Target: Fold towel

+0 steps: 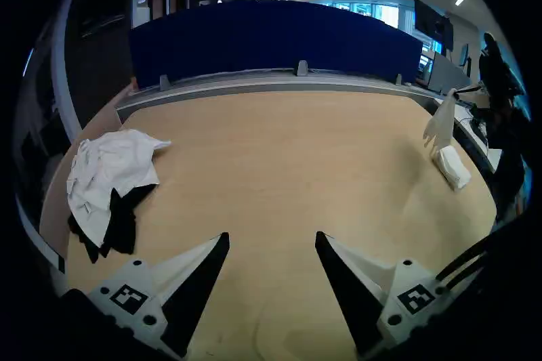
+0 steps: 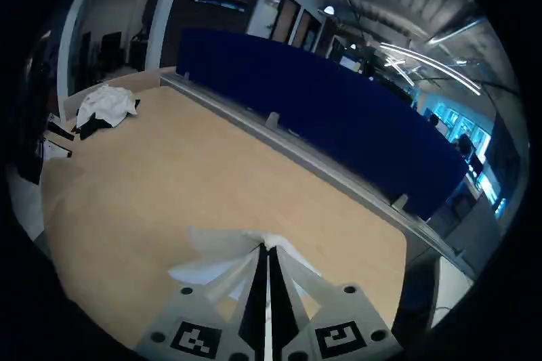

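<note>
Right gripper view: my right claw (image 2: pixel 266 247) is pinched tight on the towel (image 2: pixel 211 254), whose cloth spills left of the tips. My left claw (image 1: pixel 271 236) is wide open and empty. The towel hangs far ahead-right of it, so the right claw is nearer.

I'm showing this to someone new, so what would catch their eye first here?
Probably the right gripper, its fingers shut on a white towel over the wooden table. Next, the heap of white and black cloths at the table's left edge in the left gripper view, where the left gripper hangs open over bare wood. A long dark blue divider runs behind the table.
</note>
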The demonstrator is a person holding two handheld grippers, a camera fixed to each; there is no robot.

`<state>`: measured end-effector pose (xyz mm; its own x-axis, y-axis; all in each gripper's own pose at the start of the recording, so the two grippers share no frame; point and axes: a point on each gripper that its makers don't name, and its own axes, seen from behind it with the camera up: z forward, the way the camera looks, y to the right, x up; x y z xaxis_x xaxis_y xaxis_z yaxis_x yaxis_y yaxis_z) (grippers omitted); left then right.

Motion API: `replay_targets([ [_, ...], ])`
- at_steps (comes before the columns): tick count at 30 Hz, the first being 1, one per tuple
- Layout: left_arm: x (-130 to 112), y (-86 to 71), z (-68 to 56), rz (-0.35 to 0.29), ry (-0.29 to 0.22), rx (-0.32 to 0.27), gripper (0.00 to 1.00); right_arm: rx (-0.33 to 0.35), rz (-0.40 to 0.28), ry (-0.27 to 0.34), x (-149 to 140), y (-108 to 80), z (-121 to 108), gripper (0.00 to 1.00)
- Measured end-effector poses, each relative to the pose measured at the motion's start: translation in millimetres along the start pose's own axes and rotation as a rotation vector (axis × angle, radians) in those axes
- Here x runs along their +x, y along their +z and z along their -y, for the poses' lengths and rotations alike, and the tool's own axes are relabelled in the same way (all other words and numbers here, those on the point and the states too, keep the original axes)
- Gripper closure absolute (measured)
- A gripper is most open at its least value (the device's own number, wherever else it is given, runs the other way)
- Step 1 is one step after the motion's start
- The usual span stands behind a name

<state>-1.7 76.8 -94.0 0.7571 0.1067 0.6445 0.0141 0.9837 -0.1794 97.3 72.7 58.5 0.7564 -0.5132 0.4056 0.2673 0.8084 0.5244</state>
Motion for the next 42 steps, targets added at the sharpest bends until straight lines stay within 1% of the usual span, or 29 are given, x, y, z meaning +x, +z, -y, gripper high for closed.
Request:
replay_targets([
  [6, 3.9, 1.4, -6.5, 0.001, 0.010, 0.000, 0.06, -0.014, 0.018, 0.005, -13.7, -2.6, -22.0, 0.98],
  [12, 6.9, 2.9, -12.7, 0.002, 0.016, 0.001, 0.06, -0.025, 0.019, 0.020, -20.4, -6.4, -37.7, 0.98],
  [23, 8.4, 5.8, -22.3, 0.005, 0.020, -0.005, 0.06, -0.020, 0.041, 0.042, -45.6, -17.8, -46.7, 0.98],
  [30, 10.9, 5.8, -27.2, 0.007, 0.028, -0.011, 0.06, -0.026, 0.082, 0.057, -78.9, -32.2, -47.7, 0.98],
  [42, 12.3, 5.9, -33.2, 0.009, 0.043, -0.020, 0.06, -0.077, 0.170, 0.104, -148.1, -55.8, -46.1, 0.98],
])
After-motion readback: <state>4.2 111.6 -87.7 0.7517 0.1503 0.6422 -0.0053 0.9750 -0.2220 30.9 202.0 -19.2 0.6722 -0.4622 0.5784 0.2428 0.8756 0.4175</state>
